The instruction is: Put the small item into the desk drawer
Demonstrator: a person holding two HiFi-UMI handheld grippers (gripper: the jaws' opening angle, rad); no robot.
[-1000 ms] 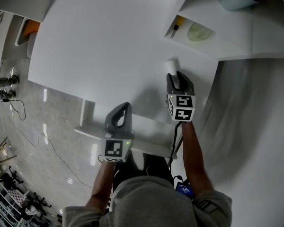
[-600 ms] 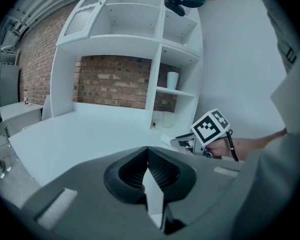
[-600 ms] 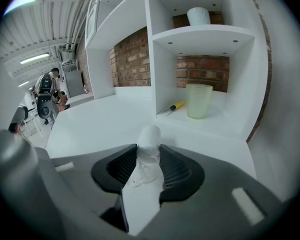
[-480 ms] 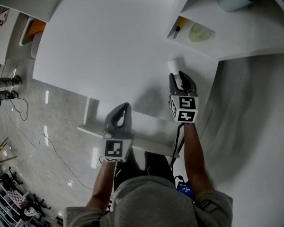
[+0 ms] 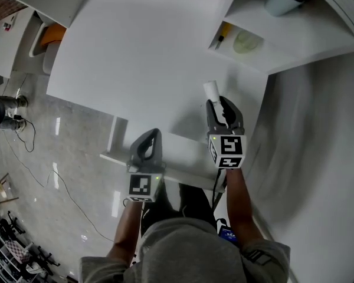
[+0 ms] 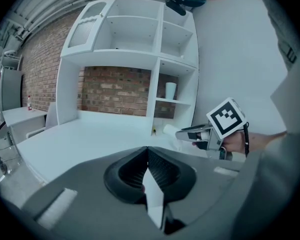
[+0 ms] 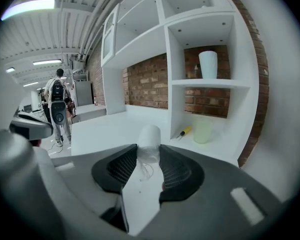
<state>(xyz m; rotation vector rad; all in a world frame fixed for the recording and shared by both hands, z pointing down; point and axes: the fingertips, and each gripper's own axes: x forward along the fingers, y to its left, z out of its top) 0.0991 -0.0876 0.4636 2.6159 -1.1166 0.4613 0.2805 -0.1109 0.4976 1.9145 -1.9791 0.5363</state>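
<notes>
My right gripper (image 7: 149,153) pinches the white roll (image 7: 150,136) between its fingers. The left gripper (image 6: 147,154) has its fingers pressed together, empty. Only my head view shows the drawer (image 5: 186,158).

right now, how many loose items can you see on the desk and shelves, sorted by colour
white: 2, the roll held in the right gripper and the tumbler on the upper shelf
yellow: 1, the screwdriver in the lower compartment
pale green: 1, the cup beside it
total: 4
</notes>
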